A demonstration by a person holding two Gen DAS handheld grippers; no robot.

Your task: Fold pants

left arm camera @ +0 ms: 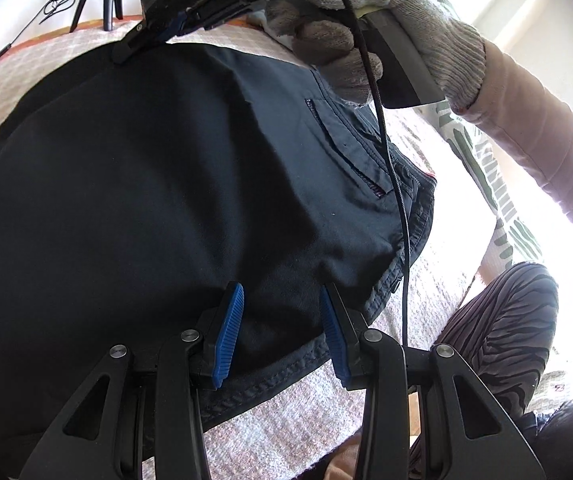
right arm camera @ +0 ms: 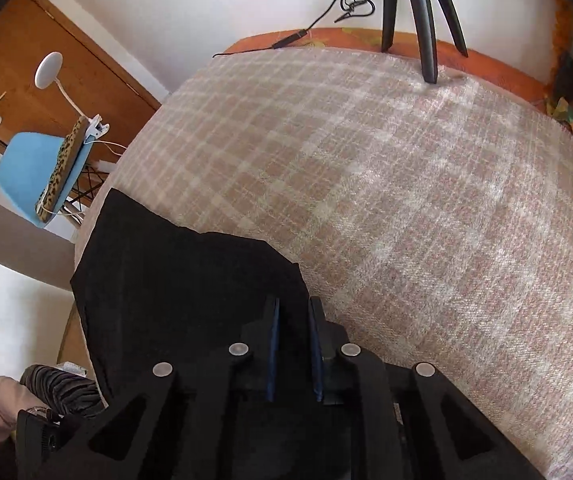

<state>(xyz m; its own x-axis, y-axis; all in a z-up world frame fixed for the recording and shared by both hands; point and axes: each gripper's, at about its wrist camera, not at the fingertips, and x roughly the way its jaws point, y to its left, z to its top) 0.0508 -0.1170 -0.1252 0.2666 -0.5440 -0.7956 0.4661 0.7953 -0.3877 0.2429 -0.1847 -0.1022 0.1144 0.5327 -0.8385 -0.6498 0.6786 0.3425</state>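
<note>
Dark navy pants (left arm camera: pixel 158 184) lie spread on a plaid blanket (left arm camera: pixel 298 420), waistband and pocket toward the right. My left gripper (left arm camera: pixel 282 304) is open, its blue pads (left arm camera: pixel 228 332) straddling the near hem of the pants. My right gripper (left arm camera: pixel 126 50) shows at the far edge of the pants in the left wrist view, held by a gloved hand (left arm camera: pixel 386 28). In the right wrist view my right gripper (right arm camera: pixel 293 312) has its pads (right arm camera: pixel 273 344) a small gap apart over black pants cloth (right arm camera: pixel 174 280); whether they pinch it I cannot tell.
The plaid blanket (right arm camera: pixel 406 200) covers a bed with an orange sheet edge (right arm camera: pixel 486 60). Black tripod legs (right arm camera: pixel 426 20) stand at the far edge. A blue chair (right arm camera: pixel 30 176) and a white lamp (right arm camera: pixel 48 70) stand left of the bed. A black cable (left arm camera: pixel 386 160) hangs across the pants.
</note>
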